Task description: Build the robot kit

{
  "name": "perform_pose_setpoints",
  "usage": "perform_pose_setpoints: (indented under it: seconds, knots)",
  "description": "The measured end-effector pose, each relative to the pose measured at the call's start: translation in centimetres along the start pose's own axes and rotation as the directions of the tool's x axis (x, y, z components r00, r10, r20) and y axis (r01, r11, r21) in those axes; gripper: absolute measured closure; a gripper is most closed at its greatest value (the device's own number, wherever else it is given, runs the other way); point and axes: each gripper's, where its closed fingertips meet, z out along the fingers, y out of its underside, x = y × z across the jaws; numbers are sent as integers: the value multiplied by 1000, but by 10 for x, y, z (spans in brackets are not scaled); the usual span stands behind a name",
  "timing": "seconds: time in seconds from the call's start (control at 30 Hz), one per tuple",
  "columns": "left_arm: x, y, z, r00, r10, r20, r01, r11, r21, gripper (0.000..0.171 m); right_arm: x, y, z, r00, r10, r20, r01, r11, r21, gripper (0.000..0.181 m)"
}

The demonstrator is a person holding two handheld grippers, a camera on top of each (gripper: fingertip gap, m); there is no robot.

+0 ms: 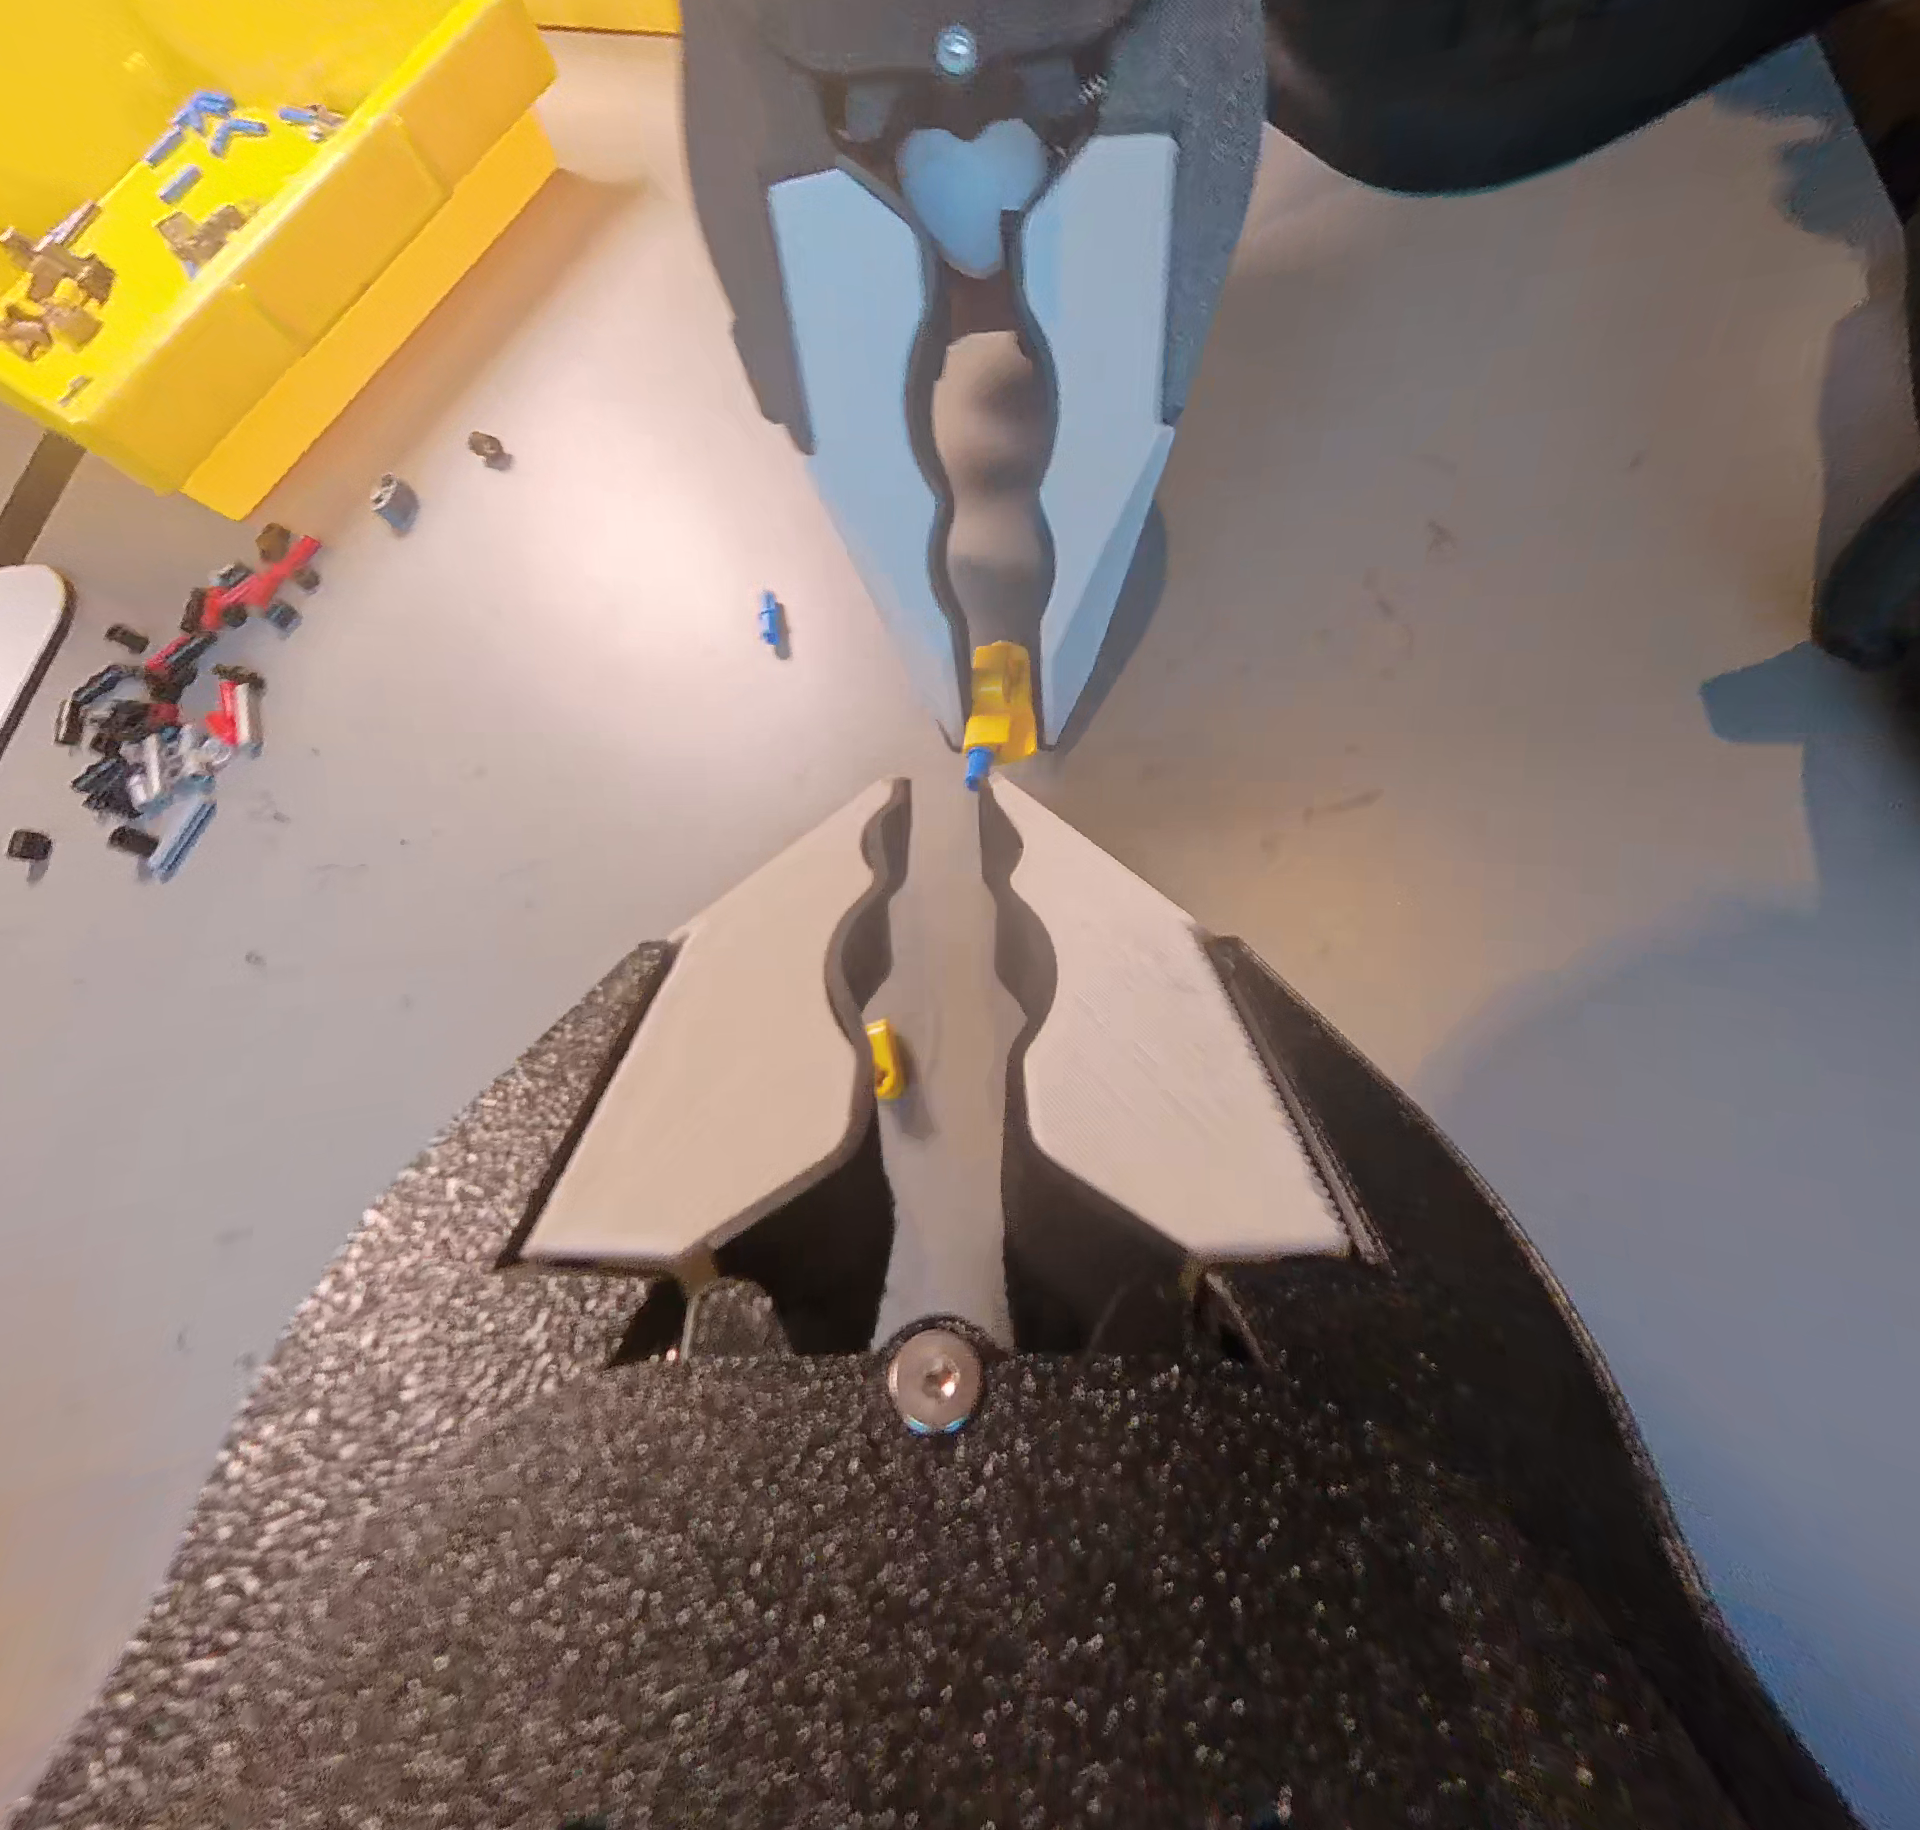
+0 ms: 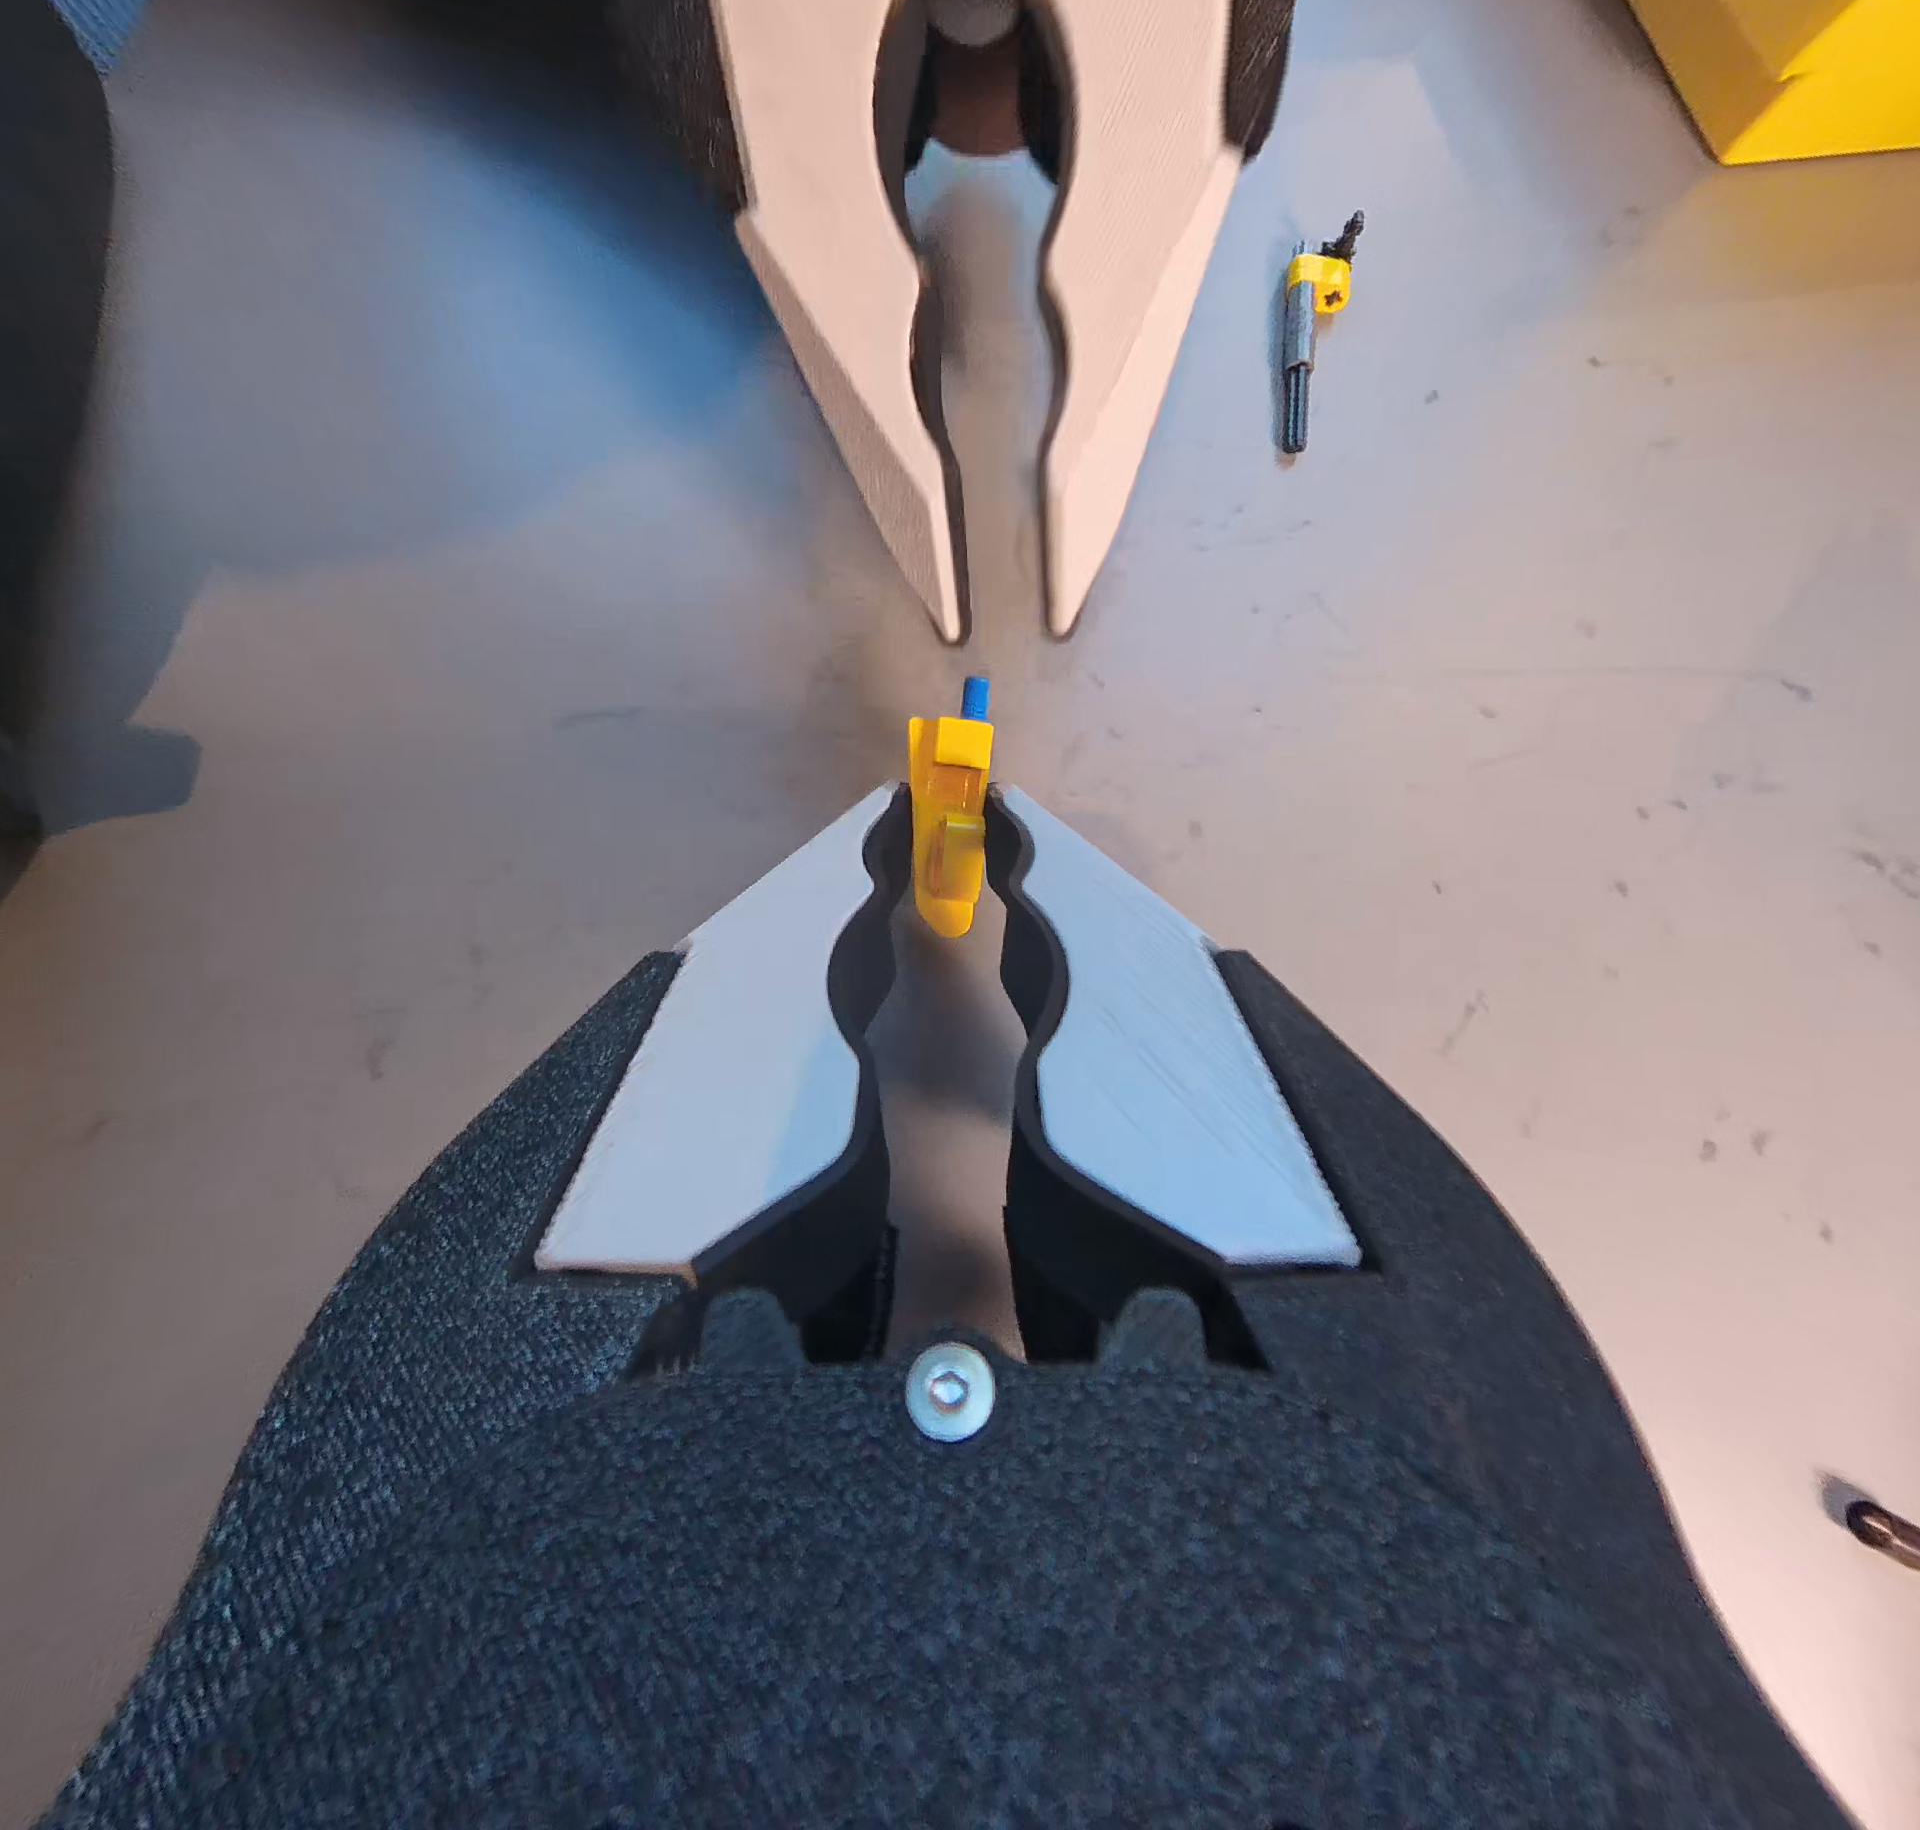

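Observation:
My right gripper is shut on a small yellow connector piece. A blue pin sticks out of the piece's front end. My left gripper faces it tip to tip, its fingers a narrow gap apart and empty, just short of the pin. In the left wrist view my left gripper is at the bottom. The right gripper comes in from above with the yellow piece, and the blue pin is beside my right fingertip. Another small yellow piece lies on the table beneath my left fingers.
Yellow bins holding small blue and black parts stand at the far left. A loose pile of black, red and grey parts and a lone blue pin lie on the grey table. A grey axle with a yellow connector lies near another yellow bin. Left and right tips are no more than a few centimetres apart. From the right gripper's tips to the lone blue pin is close to 7 centimeters.

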Motion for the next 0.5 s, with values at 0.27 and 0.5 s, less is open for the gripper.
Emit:
perform_pose_setpoints:
  seconds: [0.27, 0.5]
  knots:
    - [-34, 4, -32, 965, -264, 0, 262, 960, 95, 142, 20, -11, -3, 991, -34, -129, 43, 997, 68, 168]
    - [-27, -36, -35, 798, -515, -312, 597, 747, 292, 142, 44, -58, -27, 805, -319, -500, 404, 912, 70, 168]
